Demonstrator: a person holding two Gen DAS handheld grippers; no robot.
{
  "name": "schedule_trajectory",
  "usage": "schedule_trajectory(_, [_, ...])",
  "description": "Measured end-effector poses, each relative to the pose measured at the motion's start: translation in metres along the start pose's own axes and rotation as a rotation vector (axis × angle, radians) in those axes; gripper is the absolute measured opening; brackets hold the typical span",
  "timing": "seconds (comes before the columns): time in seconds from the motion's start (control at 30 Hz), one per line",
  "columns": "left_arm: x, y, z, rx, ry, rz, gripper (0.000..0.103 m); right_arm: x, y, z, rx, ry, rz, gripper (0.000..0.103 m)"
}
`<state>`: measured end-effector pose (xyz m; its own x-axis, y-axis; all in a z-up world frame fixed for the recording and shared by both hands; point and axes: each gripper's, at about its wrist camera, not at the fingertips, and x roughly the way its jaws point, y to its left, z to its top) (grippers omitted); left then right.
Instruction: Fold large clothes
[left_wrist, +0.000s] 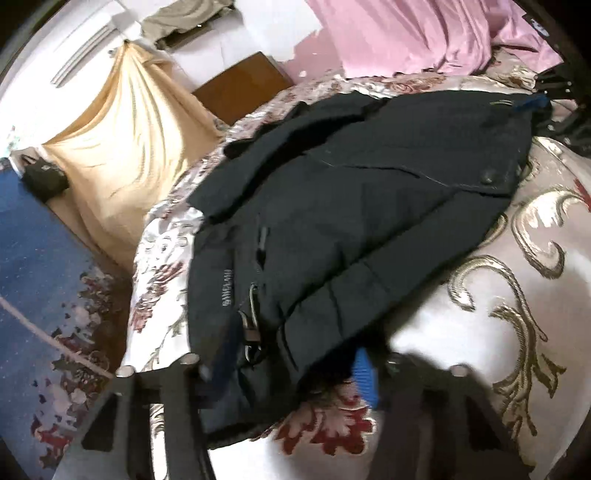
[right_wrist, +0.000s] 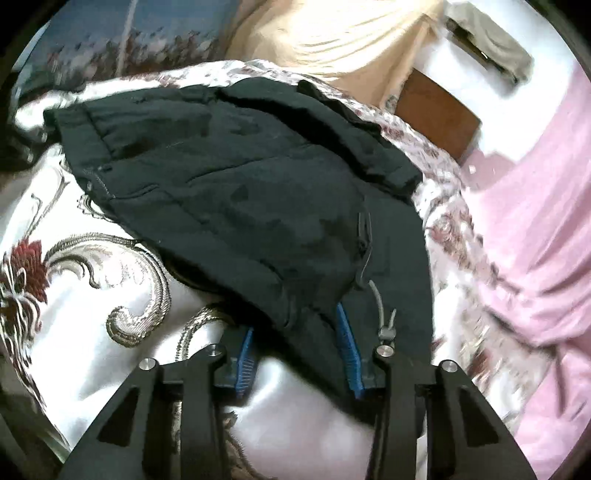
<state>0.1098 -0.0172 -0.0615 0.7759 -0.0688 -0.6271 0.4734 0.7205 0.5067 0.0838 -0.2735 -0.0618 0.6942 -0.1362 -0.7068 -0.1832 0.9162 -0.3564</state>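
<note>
A black padded jacket (left_wrist: 351, 192) (right_wrist: 221, 177) lies spread on a floral bedspread (left_wrist: 498, 295) (right_wrist: 92, 277). In the left wrist view, blurred, my left gripper (left_wrist: 291, 373) has one bottom corner of the jacket's hem between its blue pads, and the fabric fills the gap from pad to pad. A cord toggle lies just above that corner. My right gripper (right_wrist: 297, 347) holds the other end of the hem, with thick fabric bunched between its blue pads (right_wrist: 349, 354) and a grey drawcord beside them. That right gripper also shows at the jacket's far corner (left_wrist: 539, 99).
A pink cloth (left_wrist: 406, 33) (right_wrist: 535, 221) lies bunched along one side of the bed. Off the bed's far edge are a yellow draped cloth (left_wrist: 122, 140), a brown wooden panel (left_wrist: 240, 81) and a blue floral carpet (left_wrist: 37, 258).
</note>
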Motion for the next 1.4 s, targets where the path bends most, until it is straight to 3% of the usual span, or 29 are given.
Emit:
schedule_trajectory(0.13, [0.005, 0.002, 0.001, -0.027, 0.022, -0.043, 0.041, 0.006, -0.016, -0.016, 0.186, -0.029, 0.063, 0.036])
schedule_trajectory(0.23, [0.011, 0.006, 0.003, -0.055, 0.061, -0.058, 0.042, 0.008, -0.012, -0.019, 0.188, -0.027, 0.049, 0.035])
schedule_trajectory(0.3, [0.014, 0.01, 0.003, -0.092, 0.076, -0.086, 0.04, 0.011, -0.012, -0.018, 0.18, -0.015, 0.045, 0.028])
schedule_trajectory(0.4, [0.015, 0.016, 0.002, -0.13, 0.081, -0.141, 0.023, 0.011, -0.007, -0.016, 0.165, 0.003, 0.029, 0.019])
schedule_trajectory(0.43, [0.014, 0.016, 0.002, -0.136, 0.078, -0.16, 0.012, 0.01, -0.005, -0.015, 0.161, 0.001, 0.021, 0.018])
schedule_trajectory(0.63, [-0.002, 0.009, 0.008, -0.119, 0.046, -0.07, 0.011, -0.007, -0.006, -0.019, 0.219, -0.073, -0.005, 0.01])
schedule_trajectory(0.83, [-0.028, 0.023, 0.012, -0.231, -0.004, -0.046, 0.009, -0.034, -0.004, -0.012, 0.194, -0.124, -0.046, 0.007])
schedule_trajectory(1.17, [-0.091, 0.021, -0.001, -0.276, -0.042, -0.067, 0.009, -0.111, 0.005, -0.017, 0.194, -0.188, -0.085, 0.006])
schedule_trajectory(1.4, [-0.117, 0.021, -0.013, -0.339, -0.081, -0.097, 0.009, -0.147, 0.003, -0.035, 0.265, -0.207, -0.083, 0.006])
